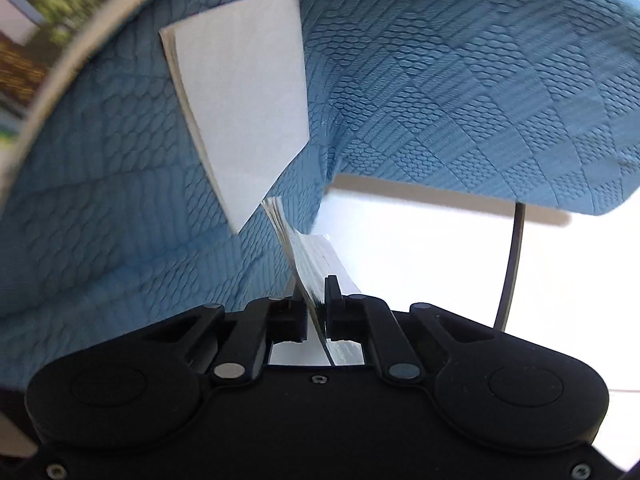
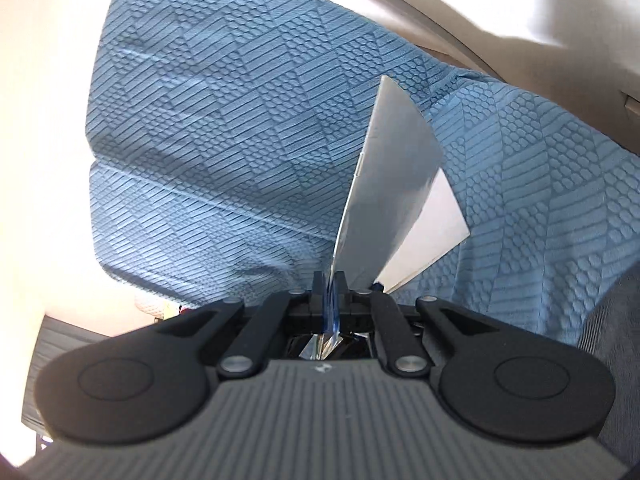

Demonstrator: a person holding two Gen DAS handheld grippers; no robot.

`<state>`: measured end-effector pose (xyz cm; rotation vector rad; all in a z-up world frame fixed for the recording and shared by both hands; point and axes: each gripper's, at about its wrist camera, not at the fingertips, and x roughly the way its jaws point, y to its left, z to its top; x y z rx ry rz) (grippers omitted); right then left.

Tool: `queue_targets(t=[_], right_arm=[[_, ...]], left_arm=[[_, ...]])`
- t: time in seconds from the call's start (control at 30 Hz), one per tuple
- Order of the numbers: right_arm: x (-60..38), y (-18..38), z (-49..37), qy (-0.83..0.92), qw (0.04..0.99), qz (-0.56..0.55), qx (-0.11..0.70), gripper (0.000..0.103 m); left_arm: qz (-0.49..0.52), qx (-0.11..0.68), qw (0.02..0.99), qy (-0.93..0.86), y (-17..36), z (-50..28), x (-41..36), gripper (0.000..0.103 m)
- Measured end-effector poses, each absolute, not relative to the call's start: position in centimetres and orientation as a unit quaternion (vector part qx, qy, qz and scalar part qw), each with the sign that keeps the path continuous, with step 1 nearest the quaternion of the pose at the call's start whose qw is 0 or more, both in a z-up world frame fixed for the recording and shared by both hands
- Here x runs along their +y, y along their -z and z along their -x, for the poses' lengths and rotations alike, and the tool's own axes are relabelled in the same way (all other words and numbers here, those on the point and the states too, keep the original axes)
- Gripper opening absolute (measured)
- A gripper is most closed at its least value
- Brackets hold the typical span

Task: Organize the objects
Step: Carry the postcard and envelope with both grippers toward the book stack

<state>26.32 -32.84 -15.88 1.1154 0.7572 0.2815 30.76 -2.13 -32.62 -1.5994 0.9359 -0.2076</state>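
Observation:
A blue textured cloth (image 1: pixel 440 92) hangs lifted in front of both cameras, and it fills the right wrist view (image 2: pixel 224 128) too. My left gripper (image 1: pixel 316 292) is shut on a thin stack of white paper sheets (image 1: pixel 308 256) seen edge-on. A second white paper stack (image 1: pixel 244 108) lies against the cloth above it. My right gripper (image 2: pixel 330 280) is shut on a thin grey-white sheet (image 2: pixel 388 184) that stands up against the cloth. Another white sheet corner (image 2: pixel 436 228) shows behind it.
A bright white surface (image 1: pixel 420 256) lies under the lifted cloth, with a dark thin rod (image 1: pixel 510 264) rising from it. A pale curved frame (image 2: pixel 460 20) runs along the upper right. A dark grey fabric (image 2: pixel 616 360) sits at the right edge.

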Motion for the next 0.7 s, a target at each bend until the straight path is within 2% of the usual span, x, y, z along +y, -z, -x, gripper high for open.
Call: queue_targets(t=[0.33, 0.7], right_arm=[[-28.9, 11.5, -24.9, -0.179, 0.775, -0.496, 0.348, 0.006], [-23.5, 8.7, -26.9, -0.198, 0.784, -0.460, 0.367, 0.006]], left_arm=[[0.681, 0.361, 0.630, 0.093, 26.2, -25.7, 3.1, 0.003], [0.682, 0.324, 0.651, 0.079, 21.8, -21.5, 9.8, 0.001]])
